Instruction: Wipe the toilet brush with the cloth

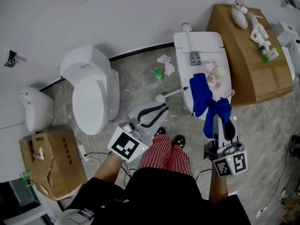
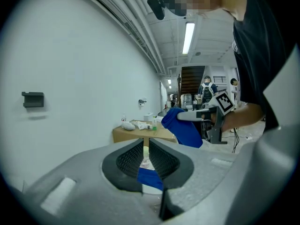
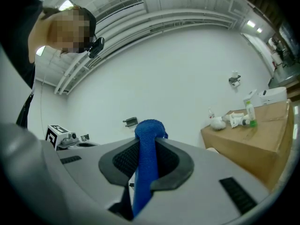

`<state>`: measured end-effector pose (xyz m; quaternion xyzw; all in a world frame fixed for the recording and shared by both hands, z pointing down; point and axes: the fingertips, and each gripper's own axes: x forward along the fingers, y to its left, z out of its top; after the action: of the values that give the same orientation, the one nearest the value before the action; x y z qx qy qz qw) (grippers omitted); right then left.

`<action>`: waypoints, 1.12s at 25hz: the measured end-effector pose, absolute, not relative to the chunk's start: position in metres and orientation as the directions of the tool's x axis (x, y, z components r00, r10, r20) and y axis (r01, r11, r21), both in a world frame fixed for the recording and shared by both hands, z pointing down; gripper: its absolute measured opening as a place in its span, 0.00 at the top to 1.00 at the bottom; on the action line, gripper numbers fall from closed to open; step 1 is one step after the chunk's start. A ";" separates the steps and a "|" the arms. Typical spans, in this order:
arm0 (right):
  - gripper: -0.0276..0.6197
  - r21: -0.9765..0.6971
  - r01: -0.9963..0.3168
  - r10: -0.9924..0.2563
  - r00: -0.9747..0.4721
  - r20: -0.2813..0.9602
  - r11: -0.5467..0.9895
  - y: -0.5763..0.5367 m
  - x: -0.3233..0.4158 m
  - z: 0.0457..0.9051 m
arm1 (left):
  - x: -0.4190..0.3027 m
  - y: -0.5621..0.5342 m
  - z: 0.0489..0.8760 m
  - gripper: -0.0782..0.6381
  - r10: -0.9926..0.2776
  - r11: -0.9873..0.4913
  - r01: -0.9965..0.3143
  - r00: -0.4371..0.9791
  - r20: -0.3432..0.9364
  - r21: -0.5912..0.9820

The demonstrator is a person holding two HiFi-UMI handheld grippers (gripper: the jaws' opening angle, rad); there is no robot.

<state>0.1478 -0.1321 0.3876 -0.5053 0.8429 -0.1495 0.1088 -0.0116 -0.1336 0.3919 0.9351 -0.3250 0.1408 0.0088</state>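
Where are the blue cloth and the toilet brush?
blue cloth [image 1: 200, 93], head view, on its wide upper fold.
toilet brush [image 1: 174, 93], head view, midway along its white handle.

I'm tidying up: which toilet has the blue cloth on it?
The right-hand toilet: the blue cloth drapes over its front edge. The round-lidded toilet left of it is bare.

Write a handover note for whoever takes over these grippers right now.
Right gripper: shut on the cloth, which hangs from its jaws onto the toilet.
Left gripper: jaws a slit apart, gripping nothing; tips just short of the brush handle's end.
Brush: on the toilet, handle poking past its edge, the middle under the cloth.
Done: cloth picked up and laid over the brush.
Left: steady the handle, rub the cloth along the brush; how much is wiped already can't be told.
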 end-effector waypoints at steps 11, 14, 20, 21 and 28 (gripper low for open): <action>0.86 -0.371 -0.838 -0.900 -0.436 0.011 0.402 -0.153 0.150 0.429 | 0.012 -0.164 0.455 0.83 -0.512 -0.851 -0.522 0.797 0.322 -0.062; 0.86 -0.375 -0.837 -0.899 -0.438 0.024 0.397 -0.158 0.148 0.442 | 0.016 -0.169 0.473 0.82 -0.498 -0.858 -0.512 0.799 0.337 -0.053; 0.86 -0.368 -0.838 -0.894 -0.447 0.039 0.403 -0.173 0.143 0.464 | 0.021 -0.185 0.511 0.80 -0.473 -0.867 -0.497 0.801 0.368 -0.032; 0.86 -0.368 -0.838 -0.893 -0.448 0.041 0.403 -0.175 0.142 0.468 | 0.022 -0.187 0.517 0.80 -0.470 -0.868 -0.496 0.801 0.371 -0.029; 0.86 -0.301 -0.866 -0.892 -0.443 0.088 0.400 -0.190 0.139 0.513 | 0.030 -0.207 0.556 0.78 -0.464 -0.866 -0.499 0.800 0.380 -0.006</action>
<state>0.1389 -0.1896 0.5132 -0.5260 0.8355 -0.1527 0.0435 0.0298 -0.2069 0.5557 0.9476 -0.2541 0.1879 0.0475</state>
